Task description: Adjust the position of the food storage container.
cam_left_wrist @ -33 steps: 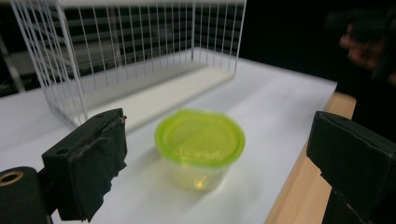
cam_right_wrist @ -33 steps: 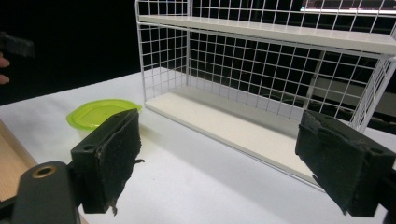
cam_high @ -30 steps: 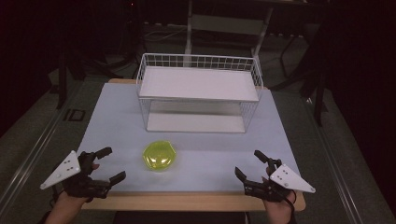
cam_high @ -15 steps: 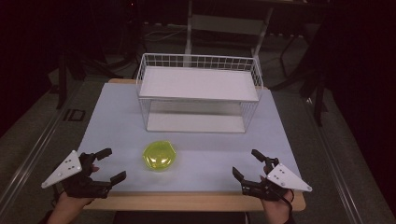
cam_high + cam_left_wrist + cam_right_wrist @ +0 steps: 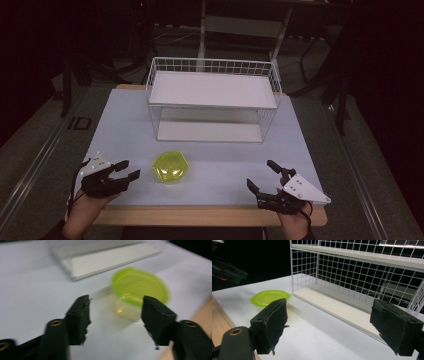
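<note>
A yellow-green translucent plastic bowl (image 5: 170, 167) sits on the pale table top, in front of the wire rack. In the left gripper view the bowl (image 5: 140, 291) lies just beyond the jaws, a little right of centre and blurred. My left gripper (image 5: 126, 170) is open, low over the table to the left of the bowl, jaws pointing toward it. My right gripper (image 5: 264, 176) is open near the table's front right edge. From the right gripper view the bowl (image 5: 270, 297) lies far left, with the right gripper (image 5: 329, 322) wide open and nothing between its jaws.
A white wire rack (image 5: 214, 102) with two white shelves stands at the back middle of the table (image 5: 115, 130). Its lower shelf (image 5: 337, 306) faces the right gripper. The wooden table edge (image 5: 200, 215) runs along the front. Dark floor and stands surround the table.
My left gripper has moved right and forward, toward the bowl, and turned. The right gripper has slid slightly back toward the front edge. The bowl has not moved.
</note>
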`<action>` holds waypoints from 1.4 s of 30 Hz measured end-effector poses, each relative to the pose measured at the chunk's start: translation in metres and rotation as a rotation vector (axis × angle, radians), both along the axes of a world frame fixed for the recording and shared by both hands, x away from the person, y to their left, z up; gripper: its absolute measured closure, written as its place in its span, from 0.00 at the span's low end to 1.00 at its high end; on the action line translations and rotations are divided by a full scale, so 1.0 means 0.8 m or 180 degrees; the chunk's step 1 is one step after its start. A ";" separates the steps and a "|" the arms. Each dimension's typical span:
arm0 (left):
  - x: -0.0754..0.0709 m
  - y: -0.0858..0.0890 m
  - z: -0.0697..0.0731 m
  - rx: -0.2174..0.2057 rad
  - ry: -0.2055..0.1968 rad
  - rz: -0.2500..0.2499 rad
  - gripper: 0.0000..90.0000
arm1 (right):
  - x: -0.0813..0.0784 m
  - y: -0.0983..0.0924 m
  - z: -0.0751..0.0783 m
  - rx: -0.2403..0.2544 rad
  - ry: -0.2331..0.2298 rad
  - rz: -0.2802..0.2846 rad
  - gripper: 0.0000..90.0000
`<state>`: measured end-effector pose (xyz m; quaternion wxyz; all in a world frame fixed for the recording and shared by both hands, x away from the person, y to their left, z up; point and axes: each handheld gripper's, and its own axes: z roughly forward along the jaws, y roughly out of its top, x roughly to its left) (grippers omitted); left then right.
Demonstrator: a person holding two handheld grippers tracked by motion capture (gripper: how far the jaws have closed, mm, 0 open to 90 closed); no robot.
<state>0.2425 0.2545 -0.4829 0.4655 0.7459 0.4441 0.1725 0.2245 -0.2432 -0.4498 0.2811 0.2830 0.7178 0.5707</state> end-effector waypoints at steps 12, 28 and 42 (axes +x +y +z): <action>0.047 -0.033 -0.035 0.0367 0.0506 -0.0220 1.00 | -0.005 0.006 0.001 -0.0063 -0.0071 0.0074 0.16; 0.073 -0.061 -0.053 0.0177 0.0759 -0.0385 1.00 | -0.005 0.001 0.003 -0.0024 -0.0046 0.0094 0.16; 0.065 -0.084 -0.047 0.0195 0.0688 -0.0643 1.00 | -0.005 0.001 0.002 -0.0063 -0.0050 0.0092 0.16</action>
